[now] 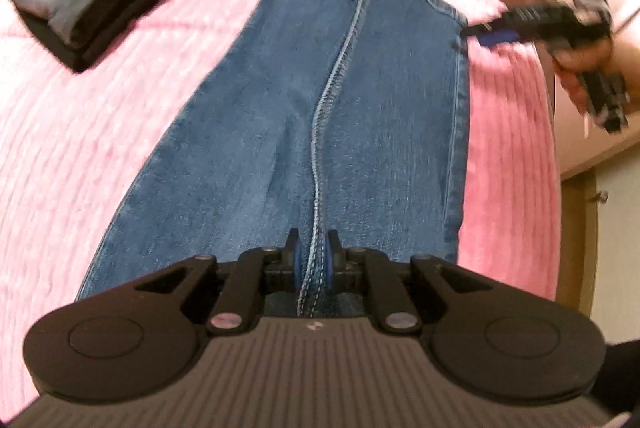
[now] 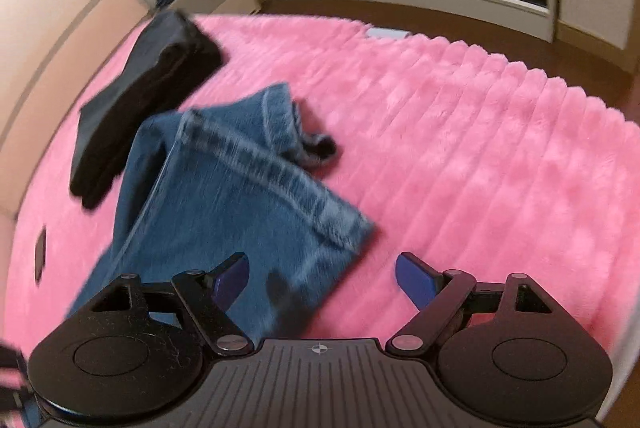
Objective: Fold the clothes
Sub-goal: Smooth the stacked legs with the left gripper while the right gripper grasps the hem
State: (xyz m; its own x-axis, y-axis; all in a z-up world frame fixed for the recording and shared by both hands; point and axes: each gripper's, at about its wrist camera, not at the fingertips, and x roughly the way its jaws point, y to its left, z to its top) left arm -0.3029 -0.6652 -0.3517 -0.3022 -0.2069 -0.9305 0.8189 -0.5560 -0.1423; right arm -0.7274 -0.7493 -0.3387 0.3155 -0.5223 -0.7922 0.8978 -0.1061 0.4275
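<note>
On ribbed pink plush (image 1: 100, 156), left gripper (image 1: 314, 260) pinches the denim jeans' (image 1: 280, 132) seam.

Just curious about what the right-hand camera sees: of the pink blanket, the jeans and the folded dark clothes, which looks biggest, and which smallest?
1. Pink blanket, filling most of the view.
2. Jeans, though they lie nearer the camera, which enlarges them.
3. Folded dark clothes, farther off, so their true size against the jeans is unsure.

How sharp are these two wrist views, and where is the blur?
Left wrist view: blue denim jeans fairly sharp, the right gripper smeared by motion. Right wrist view: motion blur throughout, fluffy pink ribbed blanket soft; fisheye bends the walls.
</note>
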